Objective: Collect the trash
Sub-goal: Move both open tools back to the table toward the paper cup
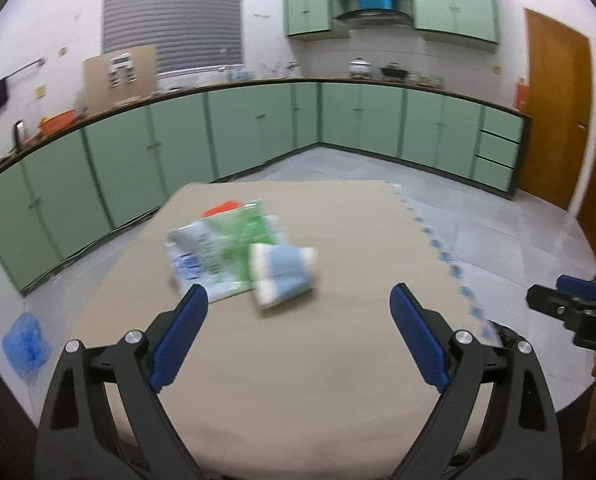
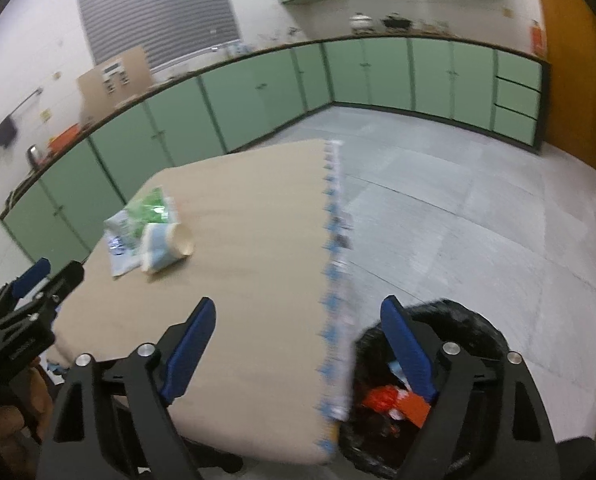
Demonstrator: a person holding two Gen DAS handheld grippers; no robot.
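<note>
Through the left wrist camera, our left gripper (image 1: 298,312) stands with its jaws spread wide and nothing between them, hovering over the tan table (image 1: 298,380). Ahead of the fingertips, toward the far left part of the tabletop, lies the remaining trash: a paper cup (image 1: 282,276) on its side, banded pale blue and white, resting against and partly over a crumpled green-and-white plastic wrapper (image 1: 222,252); a scrap of something orange-red (image 1: 222,208) peeks from behind the wrapper, too blurred to name. At the right edge we glimpse our right gripper (image 1: 557,296). We judge the cup light and thin-walled, easy to crush and apt to roll, so we would close gently across its body or pinch its rim. The wrapper looks limp, slippery and nearly weightless; we would pinch a raised fold instead of scraping at a flat part. Through the right wrist camera, our right gripper (image 2: 298,316) is likewise spread wide and empty, straddling the table's fringed edge, with the black-lined trash bin (image 2: 477,320) just beside the table below its right finger; red and white waste already sits inside. From here the cup (image 2: 166,246) shows its cream open mouth turned toward the table's middle, lying on the wrapper (image 2: 138,216), well apart from the bin. The left gripper (image 2: 42,276) shows at the left edge.
</note>
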